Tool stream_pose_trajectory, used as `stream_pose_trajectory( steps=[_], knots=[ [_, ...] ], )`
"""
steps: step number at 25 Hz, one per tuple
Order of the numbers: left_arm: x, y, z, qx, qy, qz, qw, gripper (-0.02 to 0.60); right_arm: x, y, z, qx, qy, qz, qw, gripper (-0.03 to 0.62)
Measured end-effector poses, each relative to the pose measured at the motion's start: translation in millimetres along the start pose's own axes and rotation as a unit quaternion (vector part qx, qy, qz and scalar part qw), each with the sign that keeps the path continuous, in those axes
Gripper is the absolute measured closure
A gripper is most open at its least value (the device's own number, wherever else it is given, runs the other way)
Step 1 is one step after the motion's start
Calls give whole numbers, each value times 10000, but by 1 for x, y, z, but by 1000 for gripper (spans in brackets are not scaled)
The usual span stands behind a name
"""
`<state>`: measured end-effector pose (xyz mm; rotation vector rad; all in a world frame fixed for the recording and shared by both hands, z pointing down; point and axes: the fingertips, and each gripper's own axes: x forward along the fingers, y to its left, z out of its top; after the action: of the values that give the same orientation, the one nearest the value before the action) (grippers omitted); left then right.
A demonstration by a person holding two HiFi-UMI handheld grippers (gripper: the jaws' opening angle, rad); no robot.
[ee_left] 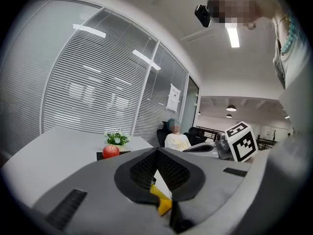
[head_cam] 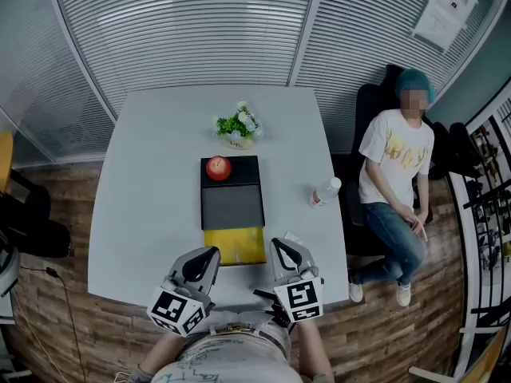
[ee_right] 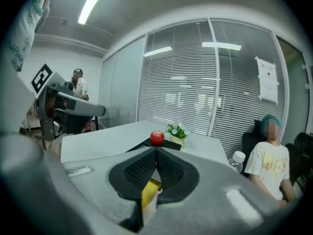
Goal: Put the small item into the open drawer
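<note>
Grey left claw [head_cam: 211,252], right claw [head_cam: 278,244], black ribbed pads [ee_left: 145,169], marker cubes [head_cam: 176,310], perhaps a printed shirt [head_cam: 225,359]

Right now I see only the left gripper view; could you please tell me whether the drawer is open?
Observer: Yes, the yellow drawer is pulled out of the black cabinet toward the near edge of the table.
Operator: Thank you. Is anything else standing nearby?
Observer: A clear bottle stands to the cabinet's right.
Operator: And the right gripper?
Observer: The right gripper is shut, with nothing held.
</note>
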<state>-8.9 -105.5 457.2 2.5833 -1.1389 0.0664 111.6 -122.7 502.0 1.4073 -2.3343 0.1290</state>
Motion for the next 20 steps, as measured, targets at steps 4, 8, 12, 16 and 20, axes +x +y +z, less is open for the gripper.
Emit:
stream_pose_trajectory(
  steps=[4, 8, 12, 16, 20],
  knots=[
    [-1, 4, -1, -4, -3, 43, 10000, 584, -5, -19, -21, -83, 291, -263, 9992, 591],
    [2, 6, -1, -35, 8, 72, 10000, 584, -10, -40, -38, 23, 494, -483, 9976, 591],
    [3, 8, -3, -57, 28, 103, 9999, 584, -11, -48, -48, 50, 609, -565, 9965, 591],
    [7, 7, -3, -62, 28, 103, 9999, 584, -8, -56, -62, 63, 764, -619, 9951, 591],
    [6, 6, -3, -68, 16, 123, 9999, 584, -2, -63, -92, 37, 1137, -591, 9917, 591]
  ],
)
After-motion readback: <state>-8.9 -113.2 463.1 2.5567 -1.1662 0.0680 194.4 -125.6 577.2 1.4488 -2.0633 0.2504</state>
